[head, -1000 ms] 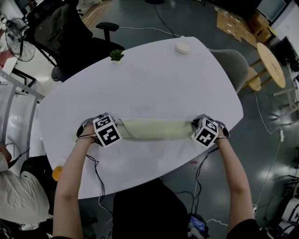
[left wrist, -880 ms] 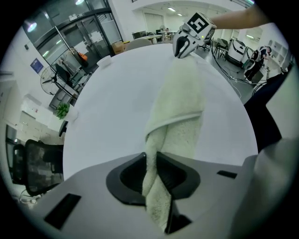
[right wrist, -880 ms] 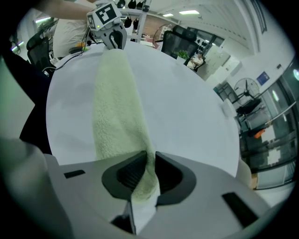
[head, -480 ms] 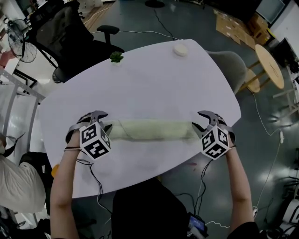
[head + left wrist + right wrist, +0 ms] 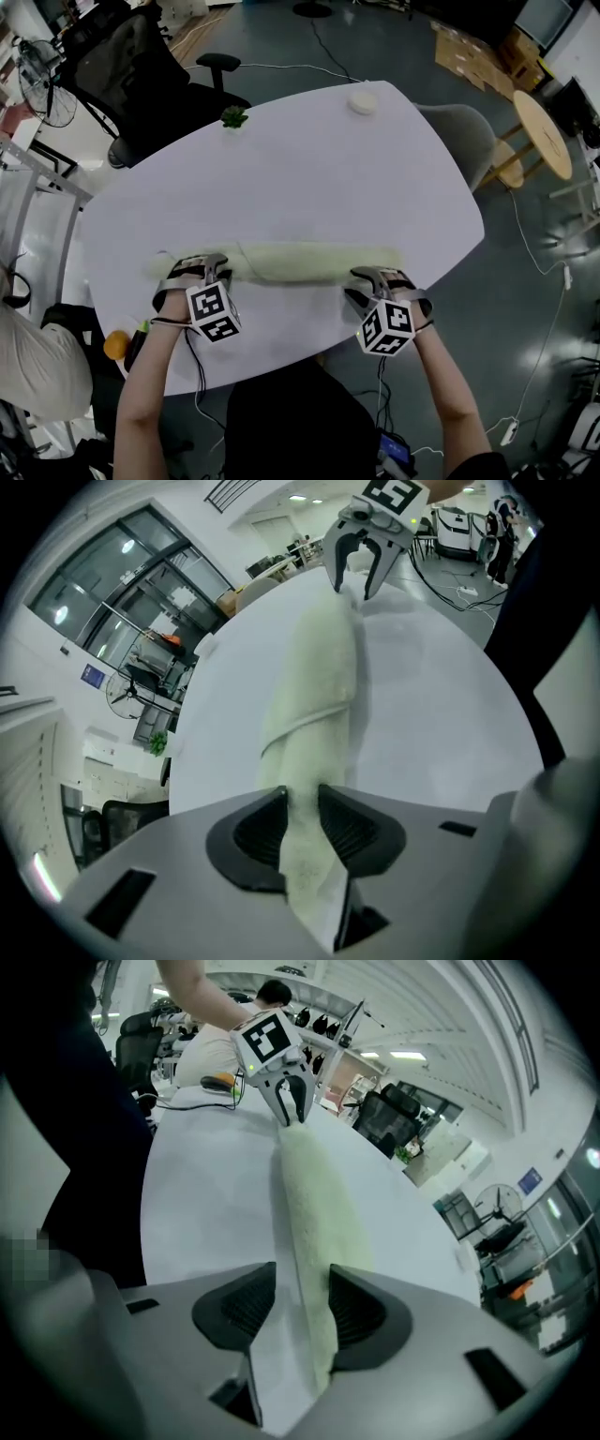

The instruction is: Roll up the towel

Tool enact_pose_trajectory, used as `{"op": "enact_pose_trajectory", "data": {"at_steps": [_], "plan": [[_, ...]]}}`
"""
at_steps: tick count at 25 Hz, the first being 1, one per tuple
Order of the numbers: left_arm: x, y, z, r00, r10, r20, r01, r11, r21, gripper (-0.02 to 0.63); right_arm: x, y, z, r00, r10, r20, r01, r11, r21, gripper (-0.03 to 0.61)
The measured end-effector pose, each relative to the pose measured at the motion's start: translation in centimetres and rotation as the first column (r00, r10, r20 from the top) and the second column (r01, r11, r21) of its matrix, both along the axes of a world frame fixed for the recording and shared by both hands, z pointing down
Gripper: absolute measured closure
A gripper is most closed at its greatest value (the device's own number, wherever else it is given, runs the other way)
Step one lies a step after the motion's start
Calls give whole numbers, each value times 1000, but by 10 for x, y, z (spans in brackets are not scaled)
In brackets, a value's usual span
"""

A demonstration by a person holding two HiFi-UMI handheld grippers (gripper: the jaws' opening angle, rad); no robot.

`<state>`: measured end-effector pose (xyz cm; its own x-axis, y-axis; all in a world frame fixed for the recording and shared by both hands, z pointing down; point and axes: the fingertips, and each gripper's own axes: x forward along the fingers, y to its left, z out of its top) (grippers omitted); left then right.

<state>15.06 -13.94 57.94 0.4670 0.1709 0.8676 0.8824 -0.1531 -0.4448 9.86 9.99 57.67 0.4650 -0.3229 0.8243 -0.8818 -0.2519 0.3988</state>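
- The white oval worktop (image 5: 309,159) carries the whole job, and its middle is bare.
- The towel (image 5: 300,262), pale green, lies along the near side as 1 long, loose roll. Its left tip now pokes out past the left claw, whereas a second ago the 2 claws capped both ends.
- The right claw (image 5: 375,279) has let go, drawn back and come in again nearer the roll's middle. Its jaws have just opened and stand moderately apart around the roll. The towel touches 1 pad and leaves a gap at the other, so there is no grip yet.
- The left claw (image 5: 204,270) has made the same release and return, landing slightly inboard. Its jaws have just been closing and now pinch the roll narrowly between both pads.
- This looks like a re-grip between turns: the roll is formed, but it probably needs another turn or tightening.
- A small plant (image 5: 233,115) and a round white object (image 5: 362,101) sit untouched at the far edge.
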Motion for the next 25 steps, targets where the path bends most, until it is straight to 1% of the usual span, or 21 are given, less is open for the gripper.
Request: {"op": "enact_pose_trajectory", "data": {"at_steps": [2,5,8,9,11,12,15,17,18,20,23,25], "plan": [[7,1,5,1000,-10,-2,10,1000,-1,491,5,-8,7,1000,3,19,-3,1000,17,376],[18,2,7,999,-37,22,38,999,-30,489,18,-8,15,998,28,48,-28,1000,11,369],[32,2,9,996,-74,54,78,995,-64,472,31,-4,23,991,71,114,-74,997,21,321],[36,1,9,994,-87,68,91,993,-72,458,34,-4,24,987,86,139,-91,995,28,319],[42,1,9,987,-112,116,123,988,-92,420,38,-2,26,974,111,200,-122,992,44,303],[43,1,10,980,-127,152,144,984,-109,412,39,-1,27,965,121,232,-137,989,54,297],[44,-1,16,948,-176,264,228,957,-180,420,41,0,30,944,136,302,-170,981,89,295],[46,-1,19,934,-194,301,268,937,-226,424,42,0,31,939,136,316,-176,979,102,293],[47,-1,19,933,-195,301,272,932,-238,423,43,0,31,940,135,314,-174,979,102,293],[48,-3,17,944,-189,270,256,937,-239,412,42,-2,31,945,131,299,-164,983,87,281],[51,-6,7,962,-198,186,236,949,-211,349,39,-3,19,963,127,236,-145,987,62,221],[49,-7,-3,967,-212,138,237,950,-201,301,37,1,3,971,151,186,-169,982,82,172]]}}
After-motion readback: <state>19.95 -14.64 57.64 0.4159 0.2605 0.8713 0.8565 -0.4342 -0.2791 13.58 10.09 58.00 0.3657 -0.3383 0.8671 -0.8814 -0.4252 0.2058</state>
